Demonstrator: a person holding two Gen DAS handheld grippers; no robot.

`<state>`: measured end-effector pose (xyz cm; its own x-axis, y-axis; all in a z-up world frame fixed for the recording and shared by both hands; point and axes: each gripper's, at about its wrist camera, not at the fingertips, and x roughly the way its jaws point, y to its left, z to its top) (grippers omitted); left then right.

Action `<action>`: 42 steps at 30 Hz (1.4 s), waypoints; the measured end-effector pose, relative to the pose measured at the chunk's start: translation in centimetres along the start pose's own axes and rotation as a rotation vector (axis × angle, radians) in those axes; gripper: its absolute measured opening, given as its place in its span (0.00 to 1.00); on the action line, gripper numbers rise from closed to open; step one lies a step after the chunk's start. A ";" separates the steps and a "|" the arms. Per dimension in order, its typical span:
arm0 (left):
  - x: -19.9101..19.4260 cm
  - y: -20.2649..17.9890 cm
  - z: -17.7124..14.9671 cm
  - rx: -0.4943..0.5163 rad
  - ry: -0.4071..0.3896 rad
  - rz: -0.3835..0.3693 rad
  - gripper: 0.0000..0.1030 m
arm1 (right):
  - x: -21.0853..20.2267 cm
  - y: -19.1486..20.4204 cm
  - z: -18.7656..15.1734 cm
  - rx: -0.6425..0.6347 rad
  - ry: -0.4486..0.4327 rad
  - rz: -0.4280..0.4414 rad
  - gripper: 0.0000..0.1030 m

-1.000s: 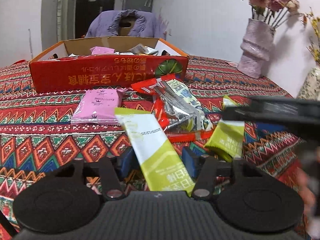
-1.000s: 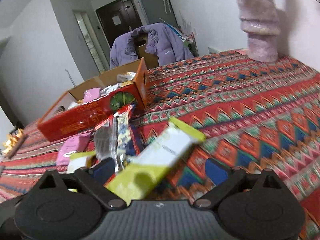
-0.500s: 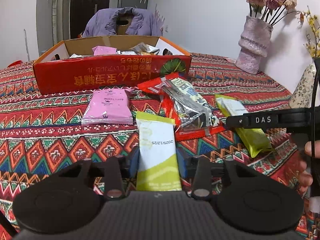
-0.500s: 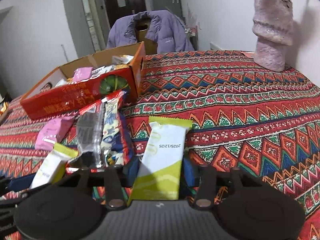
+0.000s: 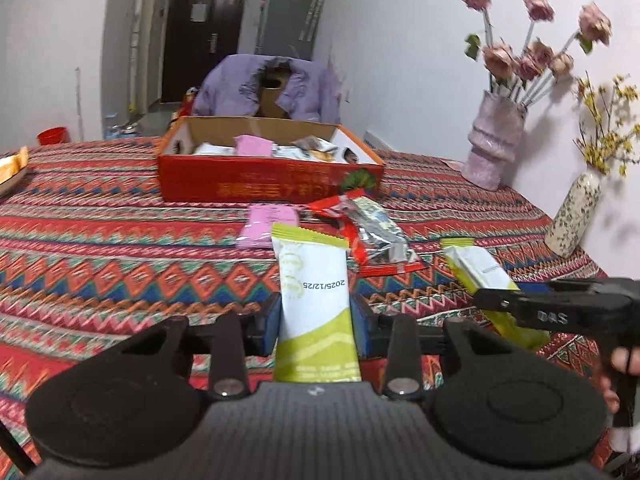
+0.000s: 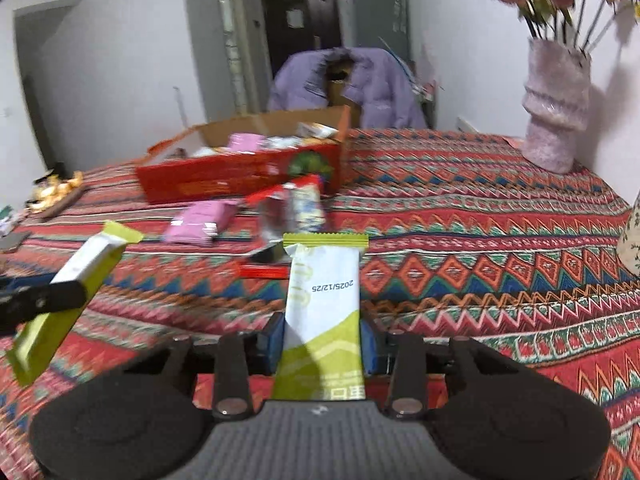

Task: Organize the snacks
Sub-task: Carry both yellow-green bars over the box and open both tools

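My left gripper (image 5: 316, 322) is shut on a green-and-white snack bar (image 5: 314, 296) and holds it above the patterned tablecloth. My right gripper (image 6: 320, 338) is shut on a second green-and-white snack bar (image 6: 324, 300), also lifted. Each gripper and its bar shows in the other view: the right one (image 5: 480, 276) at the right, the left one (image 6: 68, 280) at the left. The open red cardboard box (image 5: 272, 180) with several snacks inside stands farther back. A pink packet (image 5: 266, 224) and a red and silver wrapper pile (image 5: 372, 232) lie in front of the box.
A pink vase with roses (image 5: 496, 144) and a small speckled vase (image 5: 572, 216) stand at the right table edge. A chair with a purple jacket (image 5: 272, 88) is behind the box. A tray with wrapped sweets (image 6: 56, 196) sits at the far left.
Both grippers have risen and pulled back with their bars; the box and the loose packets now look farther away. The bars have straightened between the fingers.
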<state>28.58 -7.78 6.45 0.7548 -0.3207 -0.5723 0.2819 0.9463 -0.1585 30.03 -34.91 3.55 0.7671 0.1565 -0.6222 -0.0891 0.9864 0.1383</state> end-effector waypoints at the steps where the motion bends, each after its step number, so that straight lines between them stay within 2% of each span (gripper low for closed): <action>1: -0.5 0.5 0.1 -0.011 0.002 0.007 0.36 | -0.5 0.4 -0.1 -0.005 -0.007 0.007 0.36; 6: -2.7 2.0 1.1 -0.024 -0.010 0.019 0.36 | -2.0 2.1 0.7 -0.012 -0.040 0.062 0.36; 9: -3.7 3.5 4.3 -0.020 -0.024 -0.008 0.36 | -2.6 2.0 3.4 0.007 -0.062 0.161 0.36; 12: -3.1 5.2 8.8 -0.012 -0.034 -0.038 0.36 | -2.6 2.1 7.4 -0.024 -0.104 0.197 0.36; 17: 1.9 7.6 17.0 0.006 -0.045 0.025 0.36 | 1.4 1.4 15.1 -0.014 -0.115 0.215 0.36; 22: 11.0 9.8 23.1 0.012 0.002 0.094 0.36 | 9.4 0.7 22.2 0.016 -0.049 0.192 0.36; 24: 15.2 11.2 24.6 -0.009 0.052 0.077 0.36 | 13.0 0.3 24.2 0.031 -0.015 0.158 0.36; 27: 20.2 13.0 25.5 -0.044 0.100 0.104 0.36 | 18.0 0.0 25.7 0.031 0.038 0.107 0.36; 31: 25.0 14.8 25.4 -0.073 0.146 0.140 0.36 | 23.5 0.0 25.4 0.024 0.095 0.044 0.36; 35: 27.4 15.6 24.4 -0.065 0.186 0.169 0.36 | 27.3 0.1 24.6 0.007 0.150 0.003 0.36; 38: 28.6 15.8 23.3 -0.060 0.232 0.186 0.38 | 28.5 0.7 23.6 -0.048 0.164 -0.041 0.37; 42: 29.3 15.8 22.4 -0.052 0.284 0.181 0.43 | 29.5 0.7 23.3 -0.063 0.188 -0.062 0.44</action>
<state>68.44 -3.17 5.25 0.5928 -0.1296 -0.7948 0.1220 0.9900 -0.0704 67.40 -30.76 3.19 0.6407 0.0958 -0.7618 -0.0893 0.9947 0.0500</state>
